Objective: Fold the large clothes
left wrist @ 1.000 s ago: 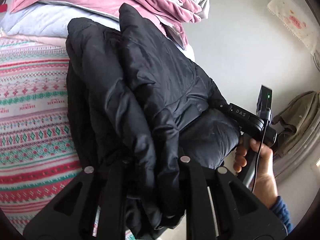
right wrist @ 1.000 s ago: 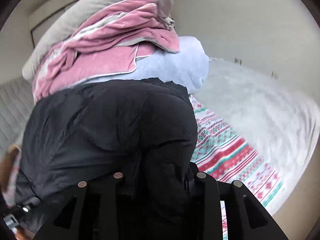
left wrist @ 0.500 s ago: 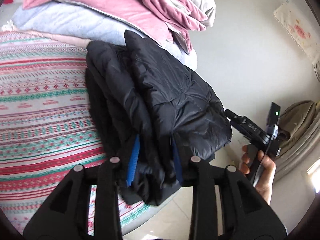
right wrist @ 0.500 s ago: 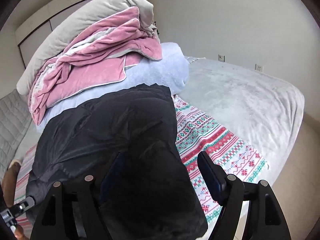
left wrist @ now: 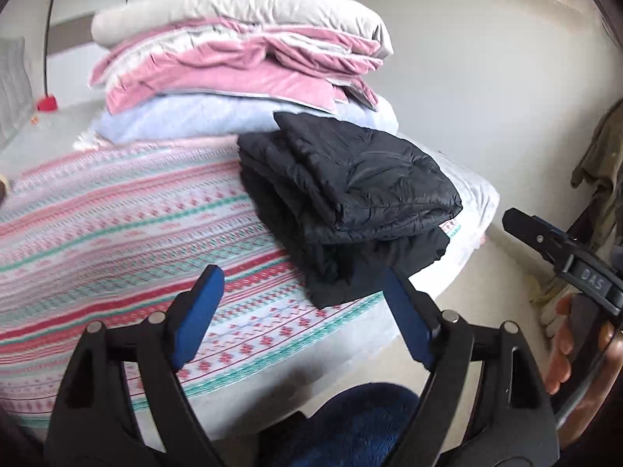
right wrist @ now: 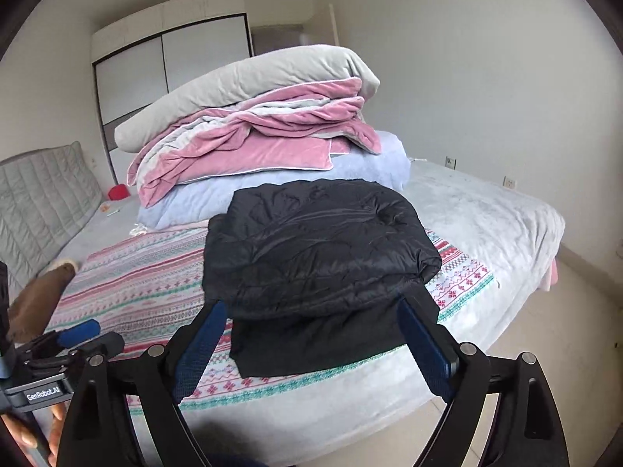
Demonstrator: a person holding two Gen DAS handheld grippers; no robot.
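The black puffer jacket [left wrist: 350, 194] [right wrist: 311, 245] lies folded in a thick bundle on the patterned blanket [left wrist: 117, 214] [right wrist: 136, 284], near the bed's front edge. A lower layer of it sticks out toward the edge. My left gripper [left wrist: 301, 276] hangs back from the bed, to the jacket's near left. Its jaws are opening, with nothing between the blue pads [left wrist: 198, 311]. My right gripper [right wrist: 311, 305] faces the jacket's front edge from a short way off. Its jaws are also opening and hold nothing.
A tall pile of grey, pink and pale blue quilts [right wrist: 253, 136] [left wrist: 233, 58] stands right behind the jacket. A grey bedsheet [right wrist: 486, 210] covers the bed's right part. A wardrobe [right wrist: 167, 62] is at the back wall and pale floor [right wrist: 564, 330] lies on the right.
Both grippers have let go of the jacket, opened wide and drawn back and up from the bed. The jacket now rests folded on the blanket.
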